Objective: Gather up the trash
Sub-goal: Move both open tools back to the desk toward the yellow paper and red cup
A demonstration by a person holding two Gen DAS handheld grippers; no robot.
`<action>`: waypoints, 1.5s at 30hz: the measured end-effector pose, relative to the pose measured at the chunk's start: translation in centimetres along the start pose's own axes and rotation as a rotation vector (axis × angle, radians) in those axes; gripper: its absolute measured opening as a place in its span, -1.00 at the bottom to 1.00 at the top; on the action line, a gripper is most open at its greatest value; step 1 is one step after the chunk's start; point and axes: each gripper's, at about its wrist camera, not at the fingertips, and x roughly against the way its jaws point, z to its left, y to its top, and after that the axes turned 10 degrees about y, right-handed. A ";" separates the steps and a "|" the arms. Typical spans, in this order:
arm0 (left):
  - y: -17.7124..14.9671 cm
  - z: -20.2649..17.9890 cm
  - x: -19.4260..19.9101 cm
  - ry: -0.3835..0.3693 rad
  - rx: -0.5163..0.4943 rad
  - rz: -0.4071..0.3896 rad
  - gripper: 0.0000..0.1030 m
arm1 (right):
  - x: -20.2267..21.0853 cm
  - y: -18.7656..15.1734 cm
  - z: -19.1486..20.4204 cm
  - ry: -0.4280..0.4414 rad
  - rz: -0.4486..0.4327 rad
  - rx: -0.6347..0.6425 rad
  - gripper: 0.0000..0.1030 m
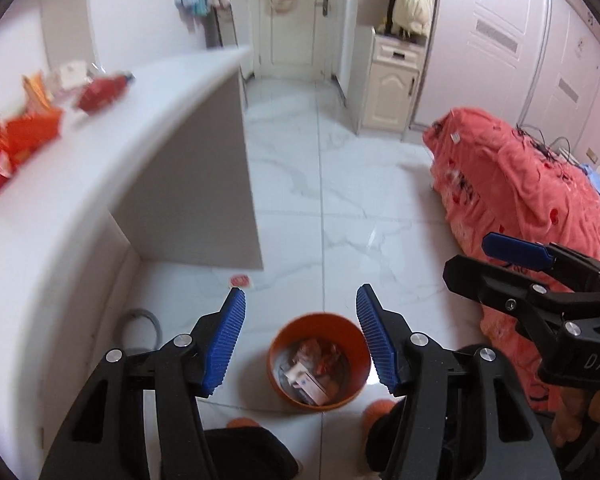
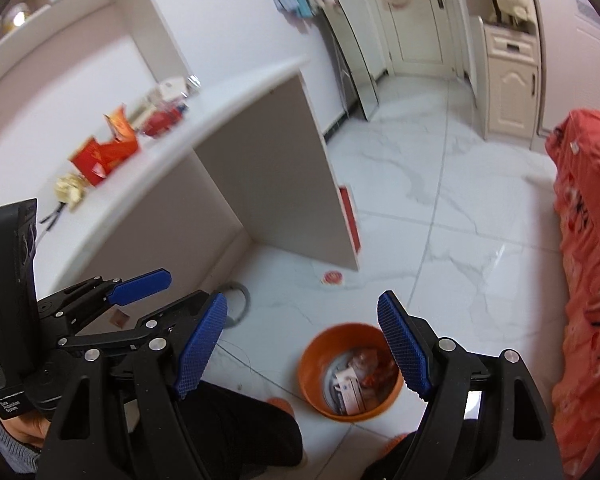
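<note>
An orange bin (image 1: 319,364) with several wrappers and a small white box inside stands on the floor; it also shows in the right wrist view (image 2: 350,374). My left gripper (image 1: 300,332) is open and empty, held above the bin. My right gripper (image 2: 302,344) is open and empty, above and just left of the bin. Red and orange wrappers (image 1: 20,136) lie on the white desk (image 1: 148,92); they show in the right wrist view too (image 2: 104,152), with a crumpled yellowish paper (image 2: 69,191). A small red scrap (image 1: 240,281) lies on the floor by the desk's side panel.
A bed with a coral cover (image 1: 532,200) fills the right side. A grey cable loop (image 2: 236,300) lies under the desk. A cream cabinet (image 1: 392,84) and white door (image 1: 288,16) stand at the far end. My right gripper shows in the left wrist view (image 1: 500,260).
</note>
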 end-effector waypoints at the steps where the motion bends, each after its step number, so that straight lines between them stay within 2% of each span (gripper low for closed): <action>1: 0.2 0.3 0.7 0.007 0.005 -0.017 0.15 | 0.5 0.3 0.5 0.009 -0.014 0.008 0.50; 5: 0.9 1.5 3.5 0.041 0.033 -0.082 0.18 | 2.5 1.4 2.7 0.040 -0.063 0.049 0.50; 7: 1.1 2.1 4.9 0.071 0.045 -0.117 0.36 | 3.3 2.0 3.7 0.058 -0.081 0.074 0.50; 12: 1.6 3.8 8.0 0.137 0.069 -0.192 0.37 | 4.5 3.3 6.7 0.098 -0.118 0.137 0.50; 15: 1.7 5.1 9.5 0.183 0.095 -0.226 0.62 | 4.5 4.0 8.9 0.120 -0.128 0.181 0.50; 17: 1.7 6.0 10.4 0.215 0.097 -0.242 0.62 | 4.5 4.5 10.5 0.137 -0.132 0.212 0.50; 26: 1.2 11.2 12.6 0.318 0.150 -0.246 0.71 | 2.5 6.5 15.9 0.202 -0.129 0.308 0.50; 29: 1.2 13.1 12.6 0.339 0.196 -0.234 0.85 | 1.3 7.4 17.3 0.217 -0.120 0.334 0.50; 34: 1.4 16.7 11.7 0.364 0.274 -0.195 0.85 | -1.3 9.1 19.7 0.233 -0.098 0.377 0.50; 45: 2.4 23.1 8.7 0.394 0.352 -0.129 0.85 | -7.5 12.1 21.9 0.255 -0.041 0.421 0.50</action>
